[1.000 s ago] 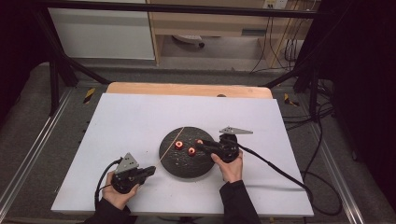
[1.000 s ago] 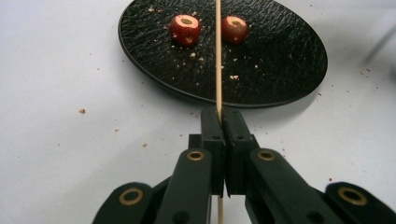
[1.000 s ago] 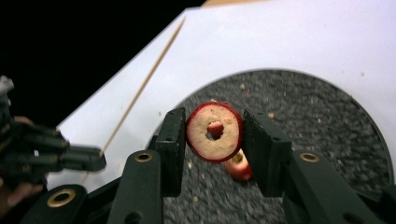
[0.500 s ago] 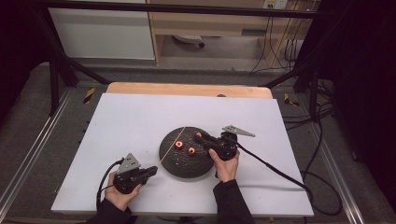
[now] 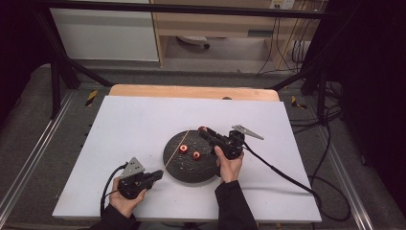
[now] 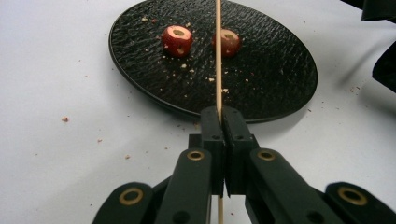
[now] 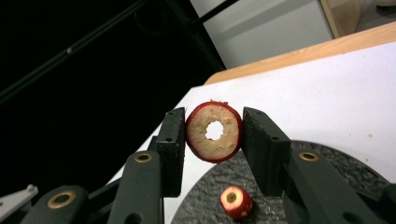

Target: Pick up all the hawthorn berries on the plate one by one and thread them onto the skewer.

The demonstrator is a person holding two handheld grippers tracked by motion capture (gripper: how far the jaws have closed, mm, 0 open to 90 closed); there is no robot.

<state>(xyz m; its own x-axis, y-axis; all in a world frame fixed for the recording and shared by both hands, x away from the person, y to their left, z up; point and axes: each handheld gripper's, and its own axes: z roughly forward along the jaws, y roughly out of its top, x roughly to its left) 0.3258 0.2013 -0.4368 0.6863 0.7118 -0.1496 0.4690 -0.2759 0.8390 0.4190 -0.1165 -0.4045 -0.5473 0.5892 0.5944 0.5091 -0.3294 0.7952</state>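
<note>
A black round plate [image 5: 189, 167] lies mid-table with two cored red fruit pieces [image 5: 183, 148] [image 5: 196, 155] on it. My left gripper [image 5: 157, 175], at the plate's near-left edge, is shut on a thin wooden skewer [image 5: 174, 151] that slants over the plate. In the left gripper view the skewer [image 6: 218, 56] runs from the shut gripper [image 6: 219, 116] past both pieces [image 6: 177, 39] [image 6: 229, 43]. My right gripper [image 5: 202, 129] hovers over the plate's far right rim, shut on a third cored fruit slice [image 7: 203, 140], cut face toward the camera, with the plate [image 7: 205, 191] below.
Crumbs speckle the plate [image 6: 271, 70] and the white tabletop [image 5: 134, 124]. A wooden strip [image 5: 191, 91] borders the table's far edge. Cables trail off the right side [image 5: 297, 182]. Dark frame bars stand at the back left.
My right gripper has risen from the plate toward its far rim, carrying one fruit slice; two pieces stay on the plate. The left gripper and skewer have barely moved.
</note>
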